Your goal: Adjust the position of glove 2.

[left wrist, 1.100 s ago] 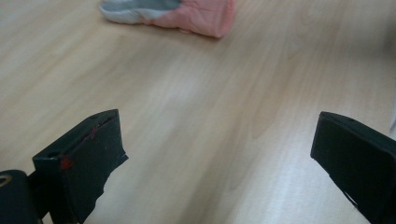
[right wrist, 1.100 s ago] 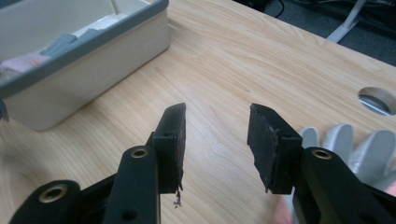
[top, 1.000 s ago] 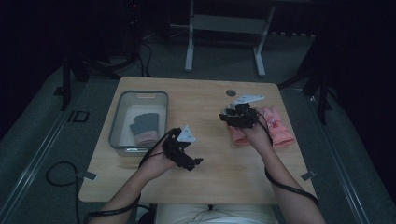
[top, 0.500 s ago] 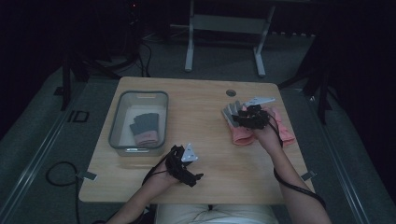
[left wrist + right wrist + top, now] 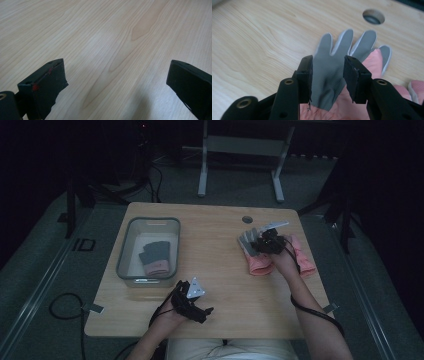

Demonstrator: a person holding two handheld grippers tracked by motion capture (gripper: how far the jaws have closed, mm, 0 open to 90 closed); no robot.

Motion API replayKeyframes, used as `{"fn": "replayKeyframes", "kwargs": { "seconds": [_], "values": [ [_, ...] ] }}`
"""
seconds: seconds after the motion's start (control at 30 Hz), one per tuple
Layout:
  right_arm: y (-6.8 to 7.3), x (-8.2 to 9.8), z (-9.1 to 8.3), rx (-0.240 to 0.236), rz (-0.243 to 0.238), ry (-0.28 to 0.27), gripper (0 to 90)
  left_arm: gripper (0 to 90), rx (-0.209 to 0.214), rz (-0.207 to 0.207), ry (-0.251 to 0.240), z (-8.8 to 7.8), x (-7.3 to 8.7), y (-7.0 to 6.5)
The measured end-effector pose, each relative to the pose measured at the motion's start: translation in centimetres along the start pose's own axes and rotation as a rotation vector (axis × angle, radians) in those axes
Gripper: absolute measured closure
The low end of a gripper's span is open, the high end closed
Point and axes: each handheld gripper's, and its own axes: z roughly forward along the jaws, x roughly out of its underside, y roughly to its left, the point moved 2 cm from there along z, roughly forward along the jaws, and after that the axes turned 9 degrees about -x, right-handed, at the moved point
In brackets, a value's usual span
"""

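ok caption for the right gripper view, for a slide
Right gripper jaws straddling a grey glove on a wooden table.

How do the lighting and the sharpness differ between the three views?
High view: dim, surroundings nearly black, only the table lit. Left gripper view: bright, wood grain sharp, soft shadows beside the jaws. Right gripper view: bright, the grey glove slightly soft, jaws sharp.

One counter (image 5: 220,270). One grey bin (image 5: 124,255), one glove (image 5: 156,257) inside. Two gloves on counter: grey-palmed glove (image 5: 248,241), pink glove (image 5: 304,256). Two claws: left claw (image 5: 200,309), right claw (image 5: 260,240).
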Motion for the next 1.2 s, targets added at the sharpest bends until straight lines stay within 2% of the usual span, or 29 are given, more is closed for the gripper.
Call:
{"fn": "replayKeyframes", "kwargs": {
  "seconds": [0.07,0.1,0.2,0.23,0.37,0.4,0.47,0.6,0.67,0.8,0.9,1.1,1.17,1.2],
  "values": [
    [-0.2,0.0,0.4,0.000,0.002,0.017,58.2,2.2,-0.012,-0.002,0.001,-0.1,0.0,0.0],
    [-0.6,0.2,1.0,-0.008,0.020,0.042,56.4,2.2,-0.033,-0.003,-0.003,-0.2,0.2,0.0],
    [-1.0,0.6,1.8,0.000,0.023,0.088,55.9,2.2,-0.014,-0.018,-0.008,-0.2,0.3,-0.1],
    [-1.1,0.7,2.0,0.005,0.015,0.106,55.8,2.2,-0.017,-0.006,-0.001,-0.2,0.3,-0.3],
    [-1.2,1.0,2.6,0.019,-0.004,0.135,55.6,2.2,-0.010,-0.001,0.000,-0.2,0.3,-0.6],
    [-1.2,1.2,3.3,0.018,-0.021,0.160,55.8,2.2,-0.005,0.001,0.000,-0.1,0.3,-0.8],
    [-1.1,1.4,3.8,0.015,-0.038,0.161,61.2,2.2,-0.007,0.012,0.006,-0.1,0.4,-0.9],
    [-0.8,1.6,4.4,0.001,-0.011,0.164,73.2,2.2,-0.006,0.009,0.006,0.0,0.6,-0.9],
    [-0.7,1.7,4.4,0.004,0.021,0.148,79.4,2.2,-0.003,0.002,0.000,0.1,0.6,-0.9],
    [-1.0,1.9,3.9,-0.004,0.081,0.104,85.3,2.2,-0.001,0.007,-0.003,0.2,0.6,-0.8],
    [-1.1,2.0,3.0,-0.007,0.143,0.037,87.8,2.2,0.003,0.011,0.001,0.3,0.7,-0.8],
    [0.7,0.9,-1.0,-0.025,0.166,-0.104,89.3,2.2,0.013,0.015,0.000,0.5,0.6,-0.8],
    [1.0,0.6,-1.6,-0.029,0.173,-0.122,89.3,2.2,0.013,0.016,0.002,0.5,0.6,-0.7],
    [2.2,-0.2,-3.3,-0.019,0.172,-0.165,89.4,2.2,0.011,0.018,0.000,0.5,0.6,-0.7]
  ]
}}
